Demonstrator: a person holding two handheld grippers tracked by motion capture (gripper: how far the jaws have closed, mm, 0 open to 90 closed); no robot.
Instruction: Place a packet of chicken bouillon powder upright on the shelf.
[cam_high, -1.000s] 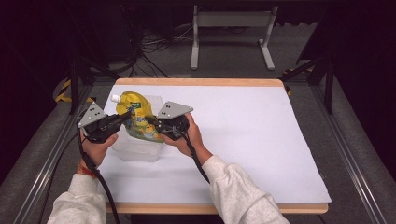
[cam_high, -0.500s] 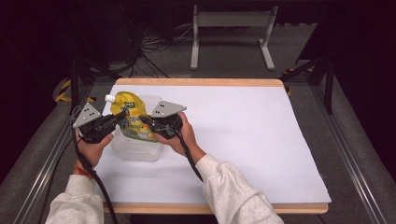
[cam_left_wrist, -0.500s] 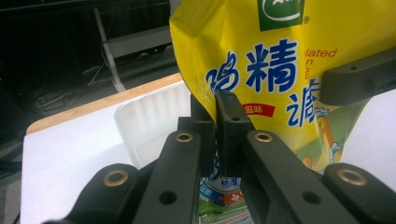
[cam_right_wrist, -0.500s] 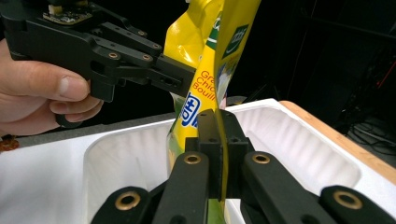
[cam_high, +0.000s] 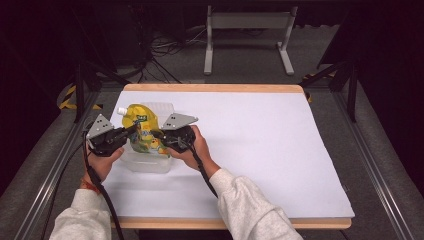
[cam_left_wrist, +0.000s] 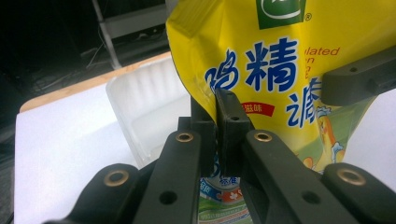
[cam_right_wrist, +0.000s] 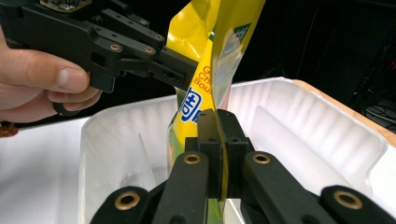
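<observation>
Bench (cam_high: 260, 150): white sheet over a wooden top, wood edge showing at the near and far sides. Room around it dark; grey floor, loose cables and a pale metal stand (cam_high: 247, 37) beyond the far edge of the bench.

Landmark: clear plastic tub (cam_high: 145, 161), at the left part of the bench. A yellow pouch (cam_high: 142, 131) with a white cap is held upright over the tub, its lower end inside the tub walls. Left tool (cam_high: 131, 131) on the left of the tub, right tool (cam_high: 156, 135) on its right, each clamped tight on one edge of the pouch.

High view gives the layout: both hands, pale sleeves, grey plates on the tools. It is too small for the print.

Left tool's view: jaws pinched on the pouch (cam_left_wrist: 280, 70) edge; tub (cam_left_wrist: 140, 107) behind; the other tool's jaw crosses at right. Readable: large blue Chinese characters, a green logo patch with ® at top, red letters "ulated", a small red label.

Right tool's view: pouch (cam_right_wrist: 210, 65) seen edge-on above the ribbed tub (cam_right_wrist: 322, 135) interior; the left hand (cam_right_wrist: 44, 77) and its tool above. Red letters "G", "Ch", "Bou", partly cut off.
</observation>
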